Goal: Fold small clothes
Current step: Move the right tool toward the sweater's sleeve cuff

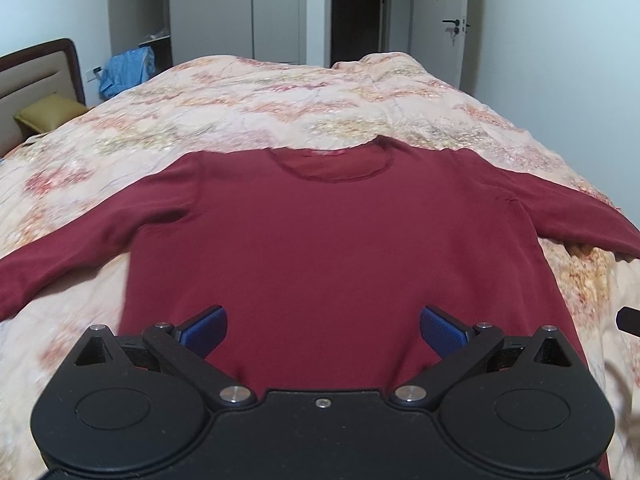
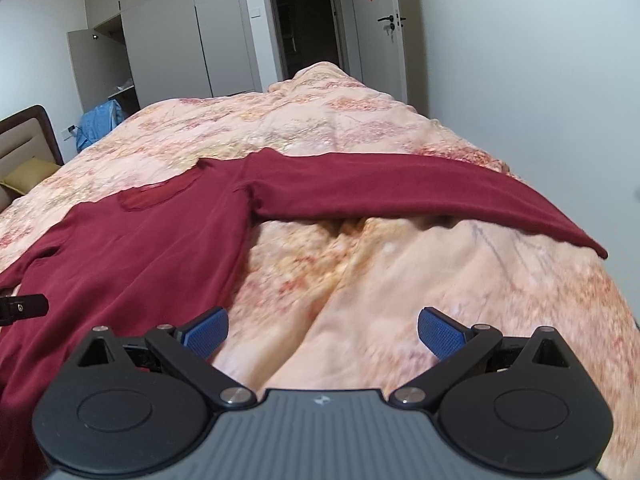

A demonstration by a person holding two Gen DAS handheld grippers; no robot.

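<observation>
Dark red sweater [image 1: 328, 240] flat on quilt [image 1: 280, 100], sleeves out. Left gripper [image 1: 323, 330] over hem, right gripper [image 2: 323, 330] beside it; both agape, empty. Looks soft, light, floppy; pinch sleeve cuff or shoulder.

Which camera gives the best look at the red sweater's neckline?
The left wrist view: the sweater lies straight ahead, its round neckline facing the camera. The right wrist view sees the neckline off to one side, foreshortened.

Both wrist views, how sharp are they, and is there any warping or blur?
Left wrist: sweater soft, smeared at its lower left edge; dark corners. Right wrist: quilt near the tool blurred; walls and doors bend from the fisheye. Even indoor light, no glare.
</observation>
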